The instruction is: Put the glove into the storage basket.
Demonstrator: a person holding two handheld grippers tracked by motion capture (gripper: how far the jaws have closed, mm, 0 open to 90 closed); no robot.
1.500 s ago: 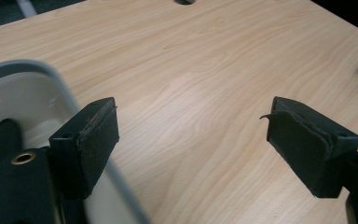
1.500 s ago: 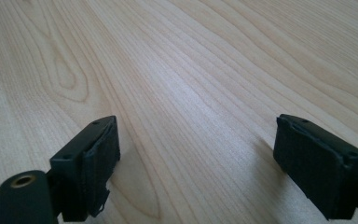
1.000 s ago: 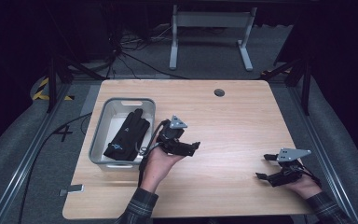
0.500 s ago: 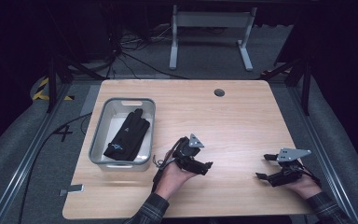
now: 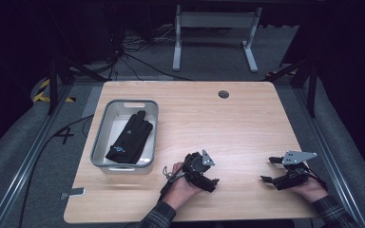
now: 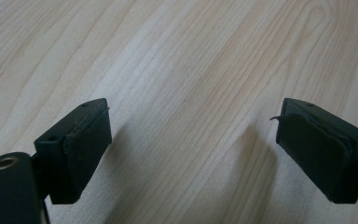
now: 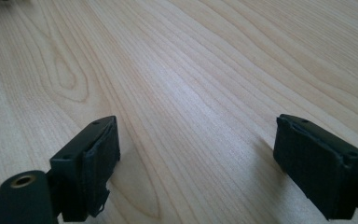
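Left gripper (image 5: pixel 208 183) lowered from tray (image 5: pixel 100 145); fingers (image 6: pixel 81 140) opening, empty.

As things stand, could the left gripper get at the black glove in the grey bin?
Probably yes. The left gripper is open and empty, the glove lies uncovered in the open-topped bin, and bare table lies between.

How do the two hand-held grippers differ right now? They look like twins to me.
The left gripper sits near the table's middle, closer to the grey tray holding a black glove; the right gripper rests by the table's right edge. The left's jaws have just been opening. Both stand open over bare wood, holding nothing.
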